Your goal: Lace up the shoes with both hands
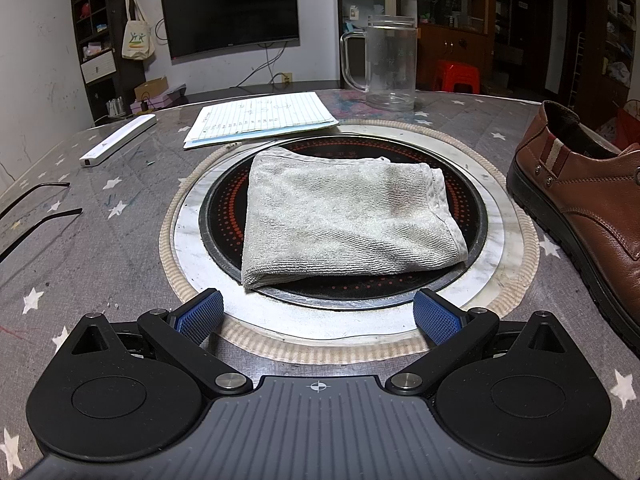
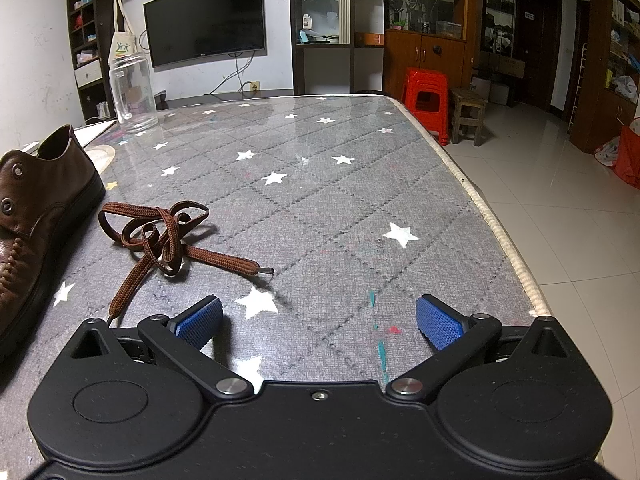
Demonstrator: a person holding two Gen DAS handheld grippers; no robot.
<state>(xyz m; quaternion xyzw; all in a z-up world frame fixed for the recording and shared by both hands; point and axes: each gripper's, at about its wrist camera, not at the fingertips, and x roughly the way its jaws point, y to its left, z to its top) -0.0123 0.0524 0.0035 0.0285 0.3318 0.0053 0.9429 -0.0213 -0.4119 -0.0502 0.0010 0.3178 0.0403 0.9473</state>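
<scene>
Right now the left gripper (image 1: 318,314) hangs low over the star-print table cover (image 1: 120,240), its blue pads (image 1: 200,316) spread wide with nothing between them, and the folded grey towel (image 1: 344,216) lies just ahead of those tips on the round black hotplate (image 1: 224,208) set into the table. To the right of the towel sits the brown leather shoe (image 1: 580,200), heel toward the far side, its eyelets bare, no lace through them in either view. Beyond the towel rest a lined sheet of paper (image 1: 260,118) and a clear glass mug (image 1: 390,62); off to the towel's left lies a white bar-shaped device (image 1: 118,140). Over on the other side, the right gripper (image 2: 320,318) is just as wide open and holds nothing, hovering above the star-print cover. The brown shoelace (image 2: 160,240) lies loose in a tangled loop on the cover just right of the shoe (image 2: 36,216), apart from it, one tip running toward the right gripper's left finger, the other aglet pointing out across the table.
</scene>
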